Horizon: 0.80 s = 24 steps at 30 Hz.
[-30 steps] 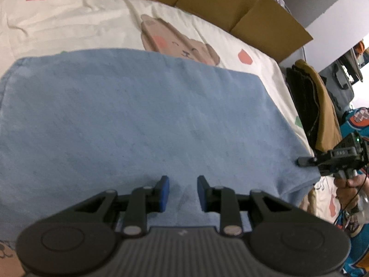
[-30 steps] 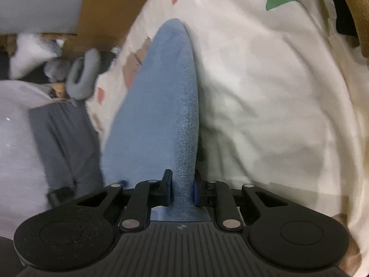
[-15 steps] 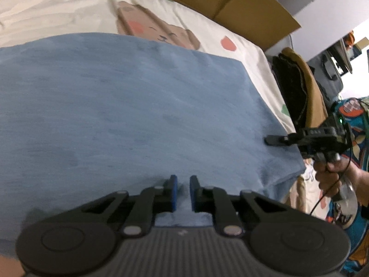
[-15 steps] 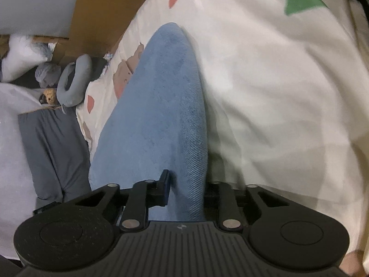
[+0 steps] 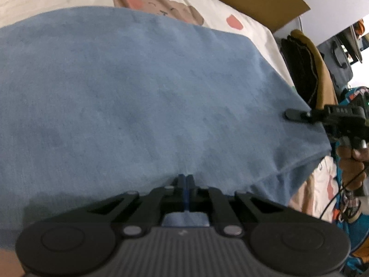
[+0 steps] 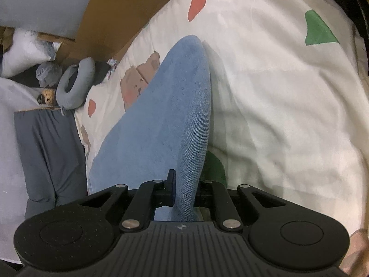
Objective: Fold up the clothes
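Blue cloth (image 5: 150, 97) spread on bed (image 6: 276, 92), not yet folded. Left gripper (image 5: 184, 180) fingers have just pinched shut on near hem. Right gripper (image 6: 184, 187) fingers have just been closing, clamped on its raised side edge. Folding over remains

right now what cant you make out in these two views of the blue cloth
- Blue garment: type and left end unknown, cut by the left wrist frame edge.
- Right gripper: its right finger is hidden behind the pinched fabric, right wrist view.
- Left gripper: whether its shut jaws pinch cloth is unclear; left wrist view is blurred.
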Motion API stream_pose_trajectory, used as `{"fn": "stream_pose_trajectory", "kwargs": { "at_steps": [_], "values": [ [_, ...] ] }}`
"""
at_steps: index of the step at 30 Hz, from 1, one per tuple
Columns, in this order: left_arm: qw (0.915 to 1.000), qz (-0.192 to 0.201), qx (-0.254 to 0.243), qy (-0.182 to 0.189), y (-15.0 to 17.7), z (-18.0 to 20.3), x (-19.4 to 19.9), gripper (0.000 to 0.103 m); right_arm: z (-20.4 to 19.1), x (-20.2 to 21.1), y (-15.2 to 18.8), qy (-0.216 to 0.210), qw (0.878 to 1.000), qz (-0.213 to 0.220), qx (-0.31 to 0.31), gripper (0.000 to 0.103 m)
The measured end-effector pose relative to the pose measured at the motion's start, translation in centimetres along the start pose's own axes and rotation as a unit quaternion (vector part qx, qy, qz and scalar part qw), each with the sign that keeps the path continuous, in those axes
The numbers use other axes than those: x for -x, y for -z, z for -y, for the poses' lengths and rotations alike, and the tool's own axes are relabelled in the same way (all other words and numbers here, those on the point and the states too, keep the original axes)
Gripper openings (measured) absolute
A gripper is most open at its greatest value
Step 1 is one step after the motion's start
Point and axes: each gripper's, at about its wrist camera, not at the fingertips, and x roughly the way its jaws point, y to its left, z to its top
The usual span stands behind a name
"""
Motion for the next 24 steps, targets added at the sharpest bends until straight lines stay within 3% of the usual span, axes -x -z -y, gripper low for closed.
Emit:
{"fn": "stream_pose_trajectory", "kwargs": {
  "at_steps": [4,9,24],
  "values": [
    [0.9999,-0.009,-0.006,0.000,0.6,0.1,-0.1,0.002,-0.2,0.2,0.1,-0.001,1.000,0.004,-0.001,0.008],
    [0.9998,0.013,0.004,0.016,-0.2,-0.4,1.1,0.000,0.0,0.1,0.2,0.000,1.000,0.005,-0.004,0.008],
    [0.9975,0.060,0.011,-0.035,-6.5,-1.6,-0.7,0.001,-0.6,0.1,0.3,0.006,1.000,0.014,0.003,0.009]
  ]
}}
